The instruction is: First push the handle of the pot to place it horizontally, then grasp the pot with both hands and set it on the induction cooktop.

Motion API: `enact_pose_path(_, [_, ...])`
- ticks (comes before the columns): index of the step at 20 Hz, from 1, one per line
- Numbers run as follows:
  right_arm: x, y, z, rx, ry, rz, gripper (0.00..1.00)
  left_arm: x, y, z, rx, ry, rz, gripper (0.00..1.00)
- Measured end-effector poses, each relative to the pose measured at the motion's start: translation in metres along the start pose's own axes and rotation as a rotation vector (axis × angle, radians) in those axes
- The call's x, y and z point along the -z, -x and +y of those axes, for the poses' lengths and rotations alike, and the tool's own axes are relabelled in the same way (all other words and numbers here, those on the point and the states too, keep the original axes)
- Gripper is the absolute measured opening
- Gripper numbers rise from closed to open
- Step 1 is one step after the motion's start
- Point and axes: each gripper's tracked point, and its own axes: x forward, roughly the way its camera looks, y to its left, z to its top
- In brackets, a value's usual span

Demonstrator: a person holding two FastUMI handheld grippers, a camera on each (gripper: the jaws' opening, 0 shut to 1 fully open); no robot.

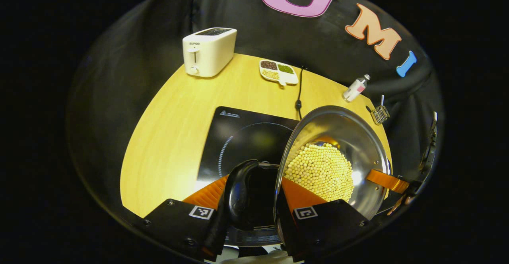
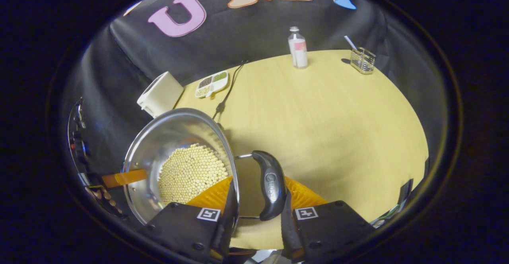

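We see a polished metal pot (image 1: 350, 136) with glossy plastic handles (image 1: 238, 192) – over a glassy cooktop (image 1: 246, 136) and matt wood-look worktop (image 2: 338, 117).

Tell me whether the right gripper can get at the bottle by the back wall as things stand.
Probably not yet. The right gripper straddles the pot rim and side handle, so it is occupied. The tabletop between it and the bottle looks bare, so the way seems free once it lets go.

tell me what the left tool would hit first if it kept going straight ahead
Likely nothing new: the left tool already straddles the pot handle. Beyond lies the induction cooktop, though depth is unclear.
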Motion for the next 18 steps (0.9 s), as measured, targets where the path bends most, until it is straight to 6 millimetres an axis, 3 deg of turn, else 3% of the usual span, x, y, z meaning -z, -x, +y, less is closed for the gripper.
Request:
enact_pose_path(2, [0.004,-0.009,0.016,-0.002,-0.002,0.004,0.48,-0.006,-0.002,0.018,-0.006,0.001,0.001,0.61])
enact_pose_path(3, [0.005,-0.014,0.024,-0.002,-0.002,0.005,0.53,-0.009,-0.004,0.025,-0.008,-0.004,0.001,0.59])
enact_pose_path(7, [0.009,-0.031,0.046,0.005,-0.009,0.013,0.48,-0.018,-0.014,0.049,-0.013,-0.016,0.01,0.59])
enact_pose_path(9, [0.012,-0.04,0.053,0.011,-0.014,0.021,0.53,-0.021,-0.02,0.057,-0.013,-0.024,0.019,0.59])
enact_pose_path(11, [0.013,-0.048,0.055,0.018,-0.02,0.023,0.48,-0.022,-0.025,0.06,-0.012,-0.029,0.026,0.59])
enact_pose_path(13, [0.013,-0.054,0.057,0.023,-0.02,0.027,0.53,-0.024,-0.032,0.064,-0.011,-0.027,0.032,0.59])
enact_pose_path(14, [0.013,-0.057,0.057,0.025,-0.018,0.027,0.48,-0.024,-0.036,0.065,-0.008,-0.021,0.032,0.59])
enact_pose_path(18, [0.012,-0.062,0.056,0.027,-0.024,0.032,0.48,-0.024,-0.039,0.066,-0.004,-0.014,0.042,0.59])
